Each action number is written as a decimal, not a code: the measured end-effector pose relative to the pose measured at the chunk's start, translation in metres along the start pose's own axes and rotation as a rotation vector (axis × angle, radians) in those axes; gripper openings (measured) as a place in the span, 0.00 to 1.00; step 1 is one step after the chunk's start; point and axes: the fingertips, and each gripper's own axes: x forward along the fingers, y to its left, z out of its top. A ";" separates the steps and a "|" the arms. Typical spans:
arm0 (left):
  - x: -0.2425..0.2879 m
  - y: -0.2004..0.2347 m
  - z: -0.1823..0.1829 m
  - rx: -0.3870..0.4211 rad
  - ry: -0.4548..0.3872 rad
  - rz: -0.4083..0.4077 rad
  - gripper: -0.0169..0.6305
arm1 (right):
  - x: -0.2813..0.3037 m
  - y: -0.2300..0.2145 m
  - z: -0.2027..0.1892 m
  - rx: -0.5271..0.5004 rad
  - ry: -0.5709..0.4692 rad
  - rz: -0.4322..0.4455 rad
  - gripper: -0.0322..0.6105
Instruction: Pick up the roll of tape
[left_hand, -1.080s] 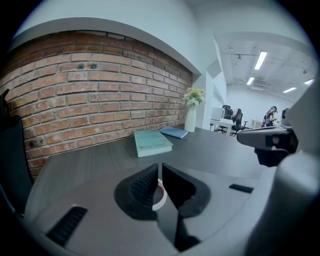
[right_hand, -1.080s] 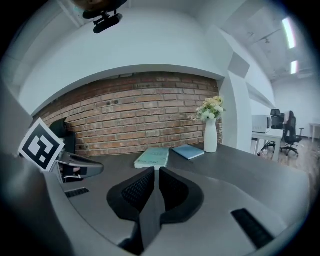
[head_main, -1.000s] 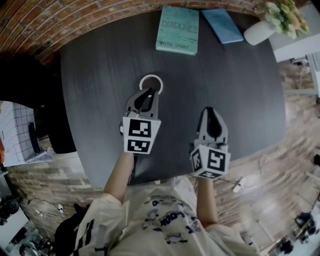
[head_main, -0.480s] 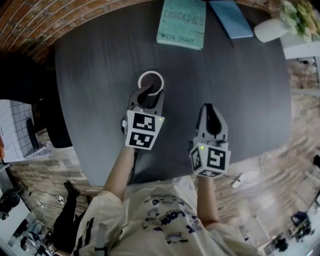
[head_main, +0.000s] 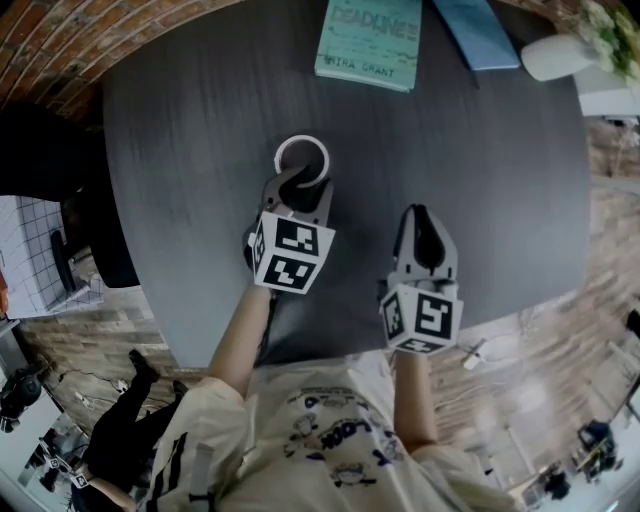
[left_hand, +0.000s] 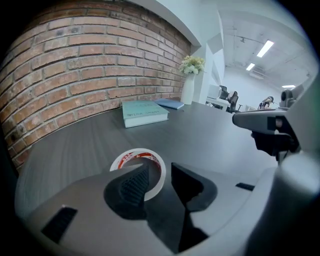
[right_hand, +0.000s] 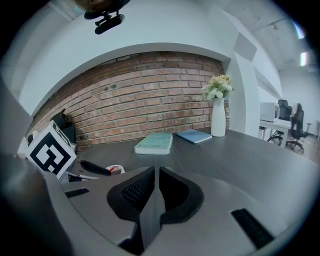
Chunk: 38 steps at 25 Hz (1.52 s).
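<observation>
Opening astride the roll of tape (left_hand: 118, 160), left hand-held gripper (left_hand: 159, 171) (right hand-held gripper (right_hand: 156, 172) shut) faces book (left_hand: 144, 112) "DEADLINE".

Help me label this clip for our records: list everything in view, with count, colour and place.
roll of tape: one, white with red print, flat on the table
table: one, dark grey, fills the middle
teal book: one, teal, table's far edge
blue book: one, blue, right of the teal book
vase: one, white, pale flowers, table's far right corner
brick wall: one, red-brown, behind the table
left gripper: one, grey, jaws opening, tape's near rim between them, not gripped
right gripper: one, grey, jaws together, empty, right of the left gripper
</observation>
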 end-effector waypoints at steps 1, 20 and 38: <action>0.002 -0.001 -0.002 0.013 0.013 0.001 0.21 | 0.000 -0.001 -0.002 0.002 0.003 -0.002 0.10; 0.016 0.006 -0.016 0.122 0.086 0.029 0.11 | 0.004 -0.005 -0.009 0.013 0.023 -0.014 0.10; -0.071 0.014 0.042 0.008 -0.172 0.085 0.09 | -0.031 0.023 0.048 -0.028 -0.116 -0.001 0.10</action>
